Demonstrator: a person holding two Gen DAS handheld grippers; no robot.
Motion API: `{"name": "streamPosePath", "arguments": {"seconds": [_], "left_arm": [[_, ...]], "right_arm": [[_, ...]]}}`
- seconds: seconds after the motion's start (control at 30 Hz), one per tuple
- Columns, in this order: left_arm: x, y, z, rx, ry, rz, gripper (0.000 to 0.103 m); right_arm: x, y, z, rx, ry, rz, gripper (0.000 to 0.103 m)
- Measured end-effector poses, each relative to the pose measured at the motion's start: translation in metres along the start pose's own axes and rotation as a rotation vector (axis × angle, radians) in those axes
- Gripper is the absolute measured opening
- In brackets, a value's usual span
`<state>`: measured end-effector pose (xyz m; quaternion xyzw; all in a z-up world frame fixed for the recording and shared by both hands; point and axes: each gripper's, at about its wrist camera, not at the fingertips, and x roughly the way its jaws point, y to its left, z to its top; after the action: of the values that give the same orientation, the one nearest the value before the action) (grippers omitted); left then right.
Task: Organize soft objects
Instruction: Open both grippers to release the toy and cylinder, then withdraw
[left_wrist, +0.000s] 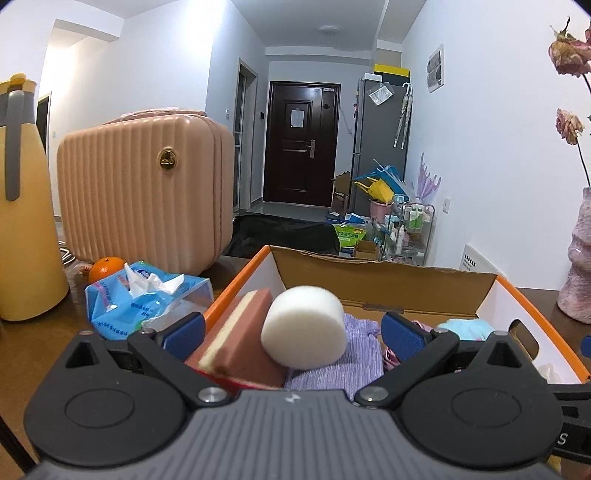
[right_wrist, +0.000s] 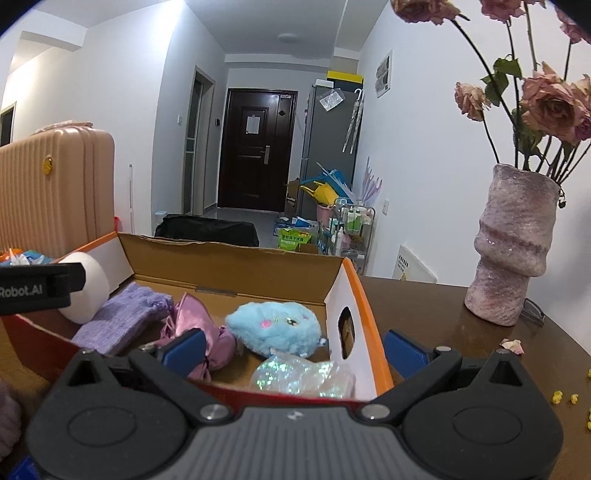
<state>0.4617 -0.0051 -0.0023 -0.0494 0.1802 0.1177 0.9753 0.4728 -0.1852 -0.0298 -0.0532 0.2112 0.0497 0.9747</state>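
Half the white sponge (right_wrist: 86, 291) hidden behind left claw (right_wrist: 40, 286).

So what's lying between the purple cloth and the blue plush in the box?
The pink satin bundle, between cloth and plush, in the right wrist view.

"Robot.AI" on left gripper (right_wrist: 37, 290) side; tissue pack (left_wrist: 147, 304) print seemingly unreadable

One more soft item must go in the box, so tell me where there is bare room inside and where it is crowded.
Bare cardboard floor shows along the back wall, between the purple knitted cloth and the blue plush toy. The left end is crowded: the white foam cylinder leans on the sponge block. The front right corner holds the iridescent bag.
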Motion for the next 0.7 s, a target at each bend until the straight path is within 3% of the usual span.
{"name": "streamPosePath", "arguments": {"seconds": [0.7], "left_arm": [[-0.059,0.022,-0.015,0.009,-0.031,0.005,0.103]], "right_arm": [[-0.061,-0.004,-0.023,0.024,-0.034,0.025,0.103]]}}
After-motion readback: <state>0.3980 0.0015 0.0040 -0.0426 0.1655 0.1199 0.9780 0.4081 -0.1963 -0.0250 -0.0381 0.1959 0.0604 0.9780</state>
